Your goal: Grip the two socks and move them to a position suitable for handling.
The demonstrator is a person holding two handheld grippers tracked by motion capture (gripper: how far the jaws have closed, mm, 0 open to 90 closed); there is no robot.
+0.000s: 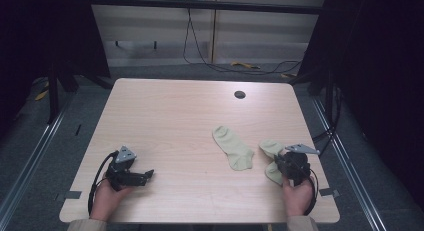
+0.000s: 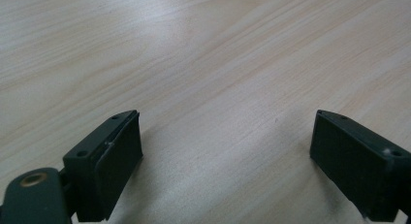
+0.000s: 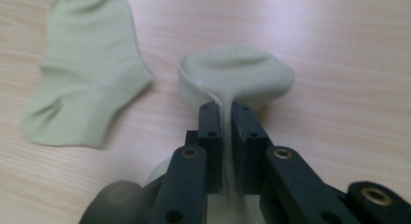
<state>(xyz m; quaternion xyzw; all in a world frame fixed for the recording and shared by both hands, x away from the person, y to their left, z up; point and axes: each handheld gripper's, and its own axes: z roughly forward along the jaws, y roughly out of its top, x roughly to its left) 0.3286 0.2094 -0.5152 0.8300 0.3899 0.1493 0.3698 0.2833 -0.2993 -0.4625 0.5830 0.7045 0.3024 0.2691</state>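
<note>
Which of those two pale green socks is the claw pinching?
The sock nearer the table's right edge: the right claw pinches a fold of it. The other sock lies flat, untouched.

The left hand (image 1: 107, 193) is resting at the near left corner of the table (image 1: 180, 111), holding the left gripper (image 1: 145, 176) low over the wood, jaws standing wide apart and pointing toward the table's middle. Over at the near right corner, the right hand (image 1: 296, 193) is gripping the right gripper (image 3: 227, 132), its jaws pinching tight on a fold of the sock (image 3: 237, 76).
</note>
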